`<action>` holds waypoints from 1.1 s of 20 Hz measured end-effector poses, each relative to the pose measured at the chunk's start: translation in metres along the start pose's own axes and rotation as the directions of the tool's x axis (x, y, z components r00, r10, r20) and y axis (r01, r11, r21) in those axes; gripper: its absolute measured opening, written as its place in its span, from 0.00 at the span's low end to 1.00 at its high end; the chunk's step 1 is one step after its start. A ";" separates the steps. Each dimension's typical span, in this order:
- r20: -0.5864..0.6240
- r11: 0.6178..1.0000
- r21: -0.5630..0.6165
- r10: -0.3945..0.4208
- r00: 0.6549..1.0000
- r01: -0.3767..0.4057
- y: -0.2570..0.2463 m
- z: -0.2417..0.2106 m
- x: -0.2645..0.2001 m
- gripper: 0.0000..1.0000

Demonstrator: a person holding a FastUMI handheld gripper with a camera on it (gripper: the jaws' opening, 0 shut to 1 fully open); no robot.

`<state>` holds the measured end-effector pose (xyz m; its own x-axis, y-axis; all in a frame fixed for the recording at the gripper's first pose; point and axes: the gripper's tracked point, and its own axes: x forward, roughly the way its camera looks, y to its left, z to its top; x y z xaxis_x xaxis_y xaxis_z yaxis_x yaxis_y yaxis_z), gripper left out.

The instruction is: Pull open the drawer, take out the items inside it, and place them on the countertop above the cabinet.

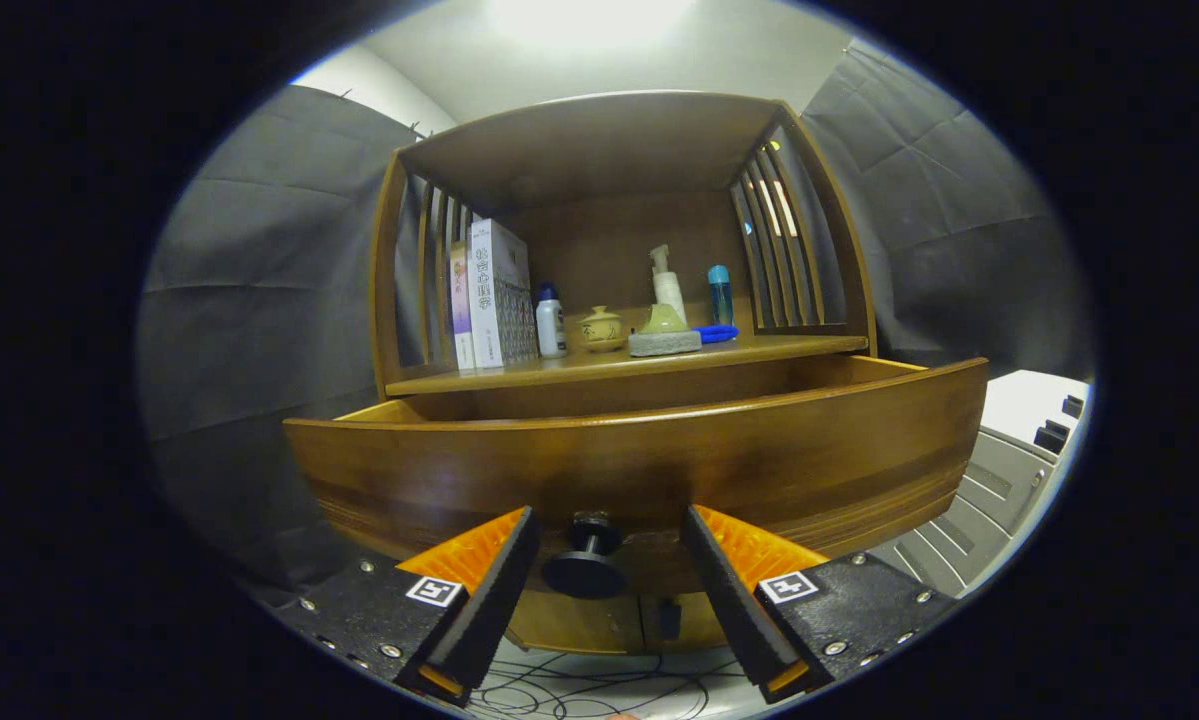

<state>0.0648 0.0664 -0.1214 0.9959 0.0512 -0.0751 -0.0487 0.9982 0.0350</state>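
A wooden cabinet fills the gripper view, and its drawer (639, 460) stands pulled out toward me, its curved front panel close ahead. The inside of the drawer is hidden behind that panel. A dark round knob (584, 560) sticks out from the panel's lower middle. My gripper (609, 535) is open, one finger on each side of the knob and neither touching it. Above the drawer lies the countertop (759, 352), a wooden shelf under the cabinet's roofed top.
On the countertop stand two books (494, 295), a small white bottle (551, 322), a yellow lidded pot (602, 329), a pump bottle (668, 290), a blue-capped bottle (721, 295) and a grey sponge (664, 343). Cables (579, 685) lie on the floor below. A grey appliance (999, 490) sits right.
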 end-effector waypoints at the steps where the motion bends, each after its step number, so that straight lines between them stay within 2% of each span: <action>1: 0.004 1.000 -0.011 -0.007 1.000 0.007 0.001 -0.002 0.001 0.92; 8: 0.014 0.998 -0.025 -0.064 0.998 0.065 -0.008 0.008 0.019 0.92; 12: 0.006 0.998 -0.017 -0.058 0.998 0.058 -0.009 0.011 0.034 0.95; 22: -0.011 0.998 -0.017 -0.065 0.998 0.065 -0.011 0.014 0.071 0.95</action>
<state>0.1374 0.0590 -0.1133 0.9961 -0.0135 -0.0877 0.0147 0.9998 0.0130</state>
